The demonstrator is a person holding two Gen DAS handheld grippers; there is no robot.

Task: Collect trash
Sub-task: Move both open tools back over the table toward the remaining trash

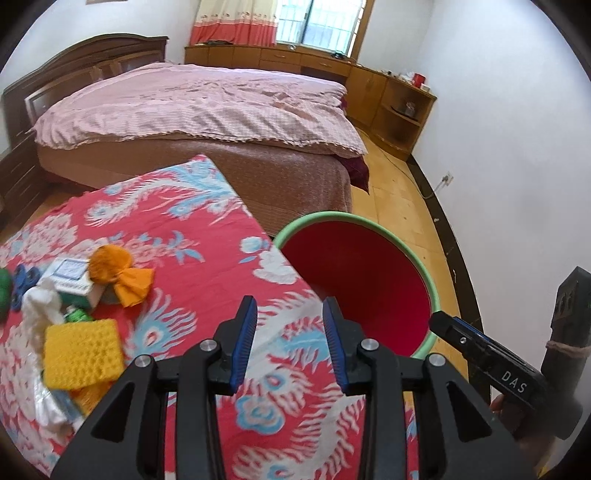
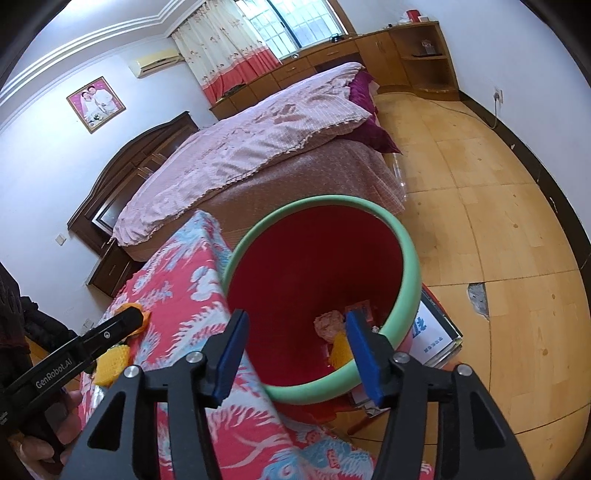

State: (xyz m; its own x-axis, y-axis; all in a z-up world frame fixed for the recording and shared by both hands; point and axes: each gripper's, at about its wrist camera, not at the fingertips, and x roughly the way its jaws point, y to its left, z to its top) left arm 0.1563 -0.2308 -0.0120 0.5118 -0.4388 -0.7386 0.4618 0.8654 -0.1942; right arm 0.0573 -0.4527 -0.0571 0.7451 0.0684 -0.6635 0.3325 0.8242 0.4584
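Beyond the jaws we see a bed [image 1: 207,110] under a pink checked quilt [image 2: 236,147], its dark wooden headboard [image 1: 74,70] at the wall. Farther off we find a curtain [image 1: 236,18] beside a window [image 1: 317,22] over low wooden cabinets [image 1: 369,81]. Up left hangs a framed photo [image 2: 96,104]; to the right spreads wooden floor [image 2: 498,221].

Home bedroom: big bed [image 1: 207,107] with pink quilt and dark wooden headboard [image 1: 74,70], framed portrait [image 2: 95,104] and air conditioner [image 2: 157,62] on wall, curtained window [image 1: 317,22], wooden cabinets [image 1: 373,85], wood floor [image 2: 480,206].
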